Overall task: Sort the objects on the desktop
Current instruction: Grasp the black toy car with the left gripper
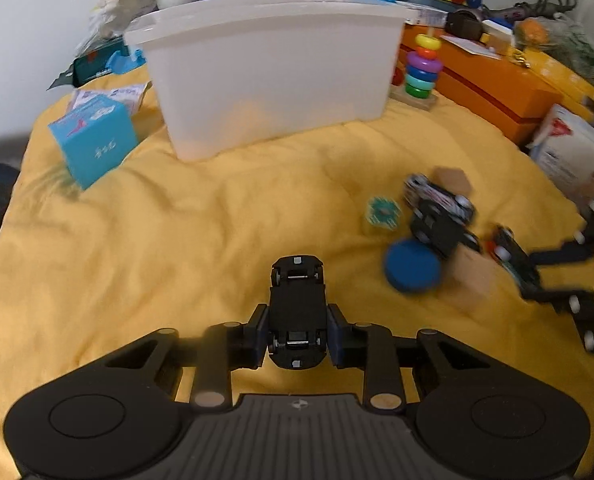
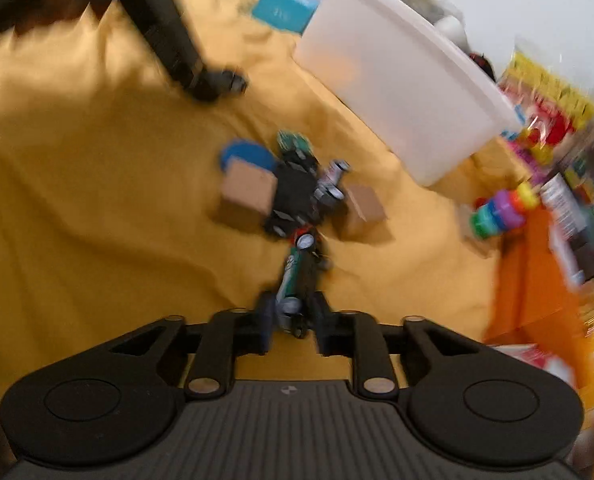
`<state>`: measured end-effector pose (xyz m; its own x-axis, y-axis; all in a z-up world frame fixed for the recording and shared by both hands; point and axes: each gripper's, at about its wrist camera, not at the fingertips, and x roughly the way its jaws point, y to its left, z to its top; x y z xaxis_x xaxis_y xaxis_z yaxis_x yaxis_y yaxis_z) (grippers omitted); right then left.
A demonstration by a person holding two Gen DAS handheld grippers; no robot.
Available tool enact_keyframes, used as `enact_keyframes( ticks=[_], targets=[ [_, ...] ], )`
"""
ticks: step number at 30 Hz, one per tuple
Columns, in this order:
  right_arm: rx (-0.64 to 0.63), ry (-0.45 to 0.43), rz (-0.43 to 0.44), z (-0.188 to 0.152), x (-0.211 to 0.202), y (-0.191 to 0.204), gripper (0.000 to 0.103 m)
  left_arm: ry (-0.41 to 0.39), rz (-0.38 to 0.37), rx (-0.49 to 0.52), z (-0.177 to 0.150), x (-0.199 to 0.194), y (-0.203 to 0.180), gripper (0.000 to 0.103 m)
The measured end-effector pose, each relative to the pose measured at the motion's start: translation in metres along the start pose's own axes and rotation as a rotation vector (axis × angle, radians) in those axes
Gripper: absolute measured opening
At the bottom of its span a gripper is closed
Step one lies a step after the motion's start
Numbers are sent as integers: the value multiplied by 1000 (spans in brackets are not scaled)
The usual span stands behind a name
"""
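Observation:
My left gripper [image 1: 297, 336] is shut on a black toy car [image 1: 297, 308], held underside up above the yellow cloth [image 1: 177, 240]. My right gripper [image 2: 293, 316] is shut on a green toy car [image 2: 299, 280]; it also shows in the left wrist view [image 1: 509, 258]. Ahead of it lie more toy cars [image 2: 297, 192], two wooden blocks [image 2: 247, 192], a blue disc [image 2: 245, 152] and a teal hexagon piece [image 1: 382, 213]. A white plastic bin [image 1: 269, 68] stands at the back of the cloth.
A blue box [image 1: 93, 138] lies left of the bin. A rainbow ring stacker [image 1: 421, 68] and an orange box [image 1: 493, 88] stand to its right. Bags, toys and cables crowd the back edge.

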<state>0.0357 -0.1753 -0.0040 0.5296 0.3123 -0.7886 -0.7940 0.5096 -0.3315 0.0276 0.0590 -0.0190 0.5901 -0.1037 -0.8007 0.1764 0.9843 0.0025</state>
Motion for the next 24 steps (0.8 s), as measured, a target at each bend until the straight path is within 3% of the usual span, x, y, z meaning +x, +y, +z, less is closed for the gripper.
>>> enact_keyframes(
  ticks=[2,3,5,8,14,17,24],
  targets=[
    [81,-32,63,1,-7,-13,31,-6,14,-10,-11,-13,-3,33],
    [130,-60,81,0,-11,-21,41,-2,14,-25,-16,-17,-4,33],
    [205,-91,67,-3,-13,-29,49,3,-3,-60,-21,-20,-5,33],
    [258,-81,53,-1,-2,-37,49,6,-5,-63,-25,-15,-12,33],
    [446,-20,120,-14,22,-46,46,8,15,-25,-32,-8,-27,33],
    [429,-41,134,-17,18,-42,35,0,22,-18,-34,-7,-29,34],
    [387,-61,97,-18,16,-32,33,-7,6,-30,-33,-10,-26,33]
  ],
)
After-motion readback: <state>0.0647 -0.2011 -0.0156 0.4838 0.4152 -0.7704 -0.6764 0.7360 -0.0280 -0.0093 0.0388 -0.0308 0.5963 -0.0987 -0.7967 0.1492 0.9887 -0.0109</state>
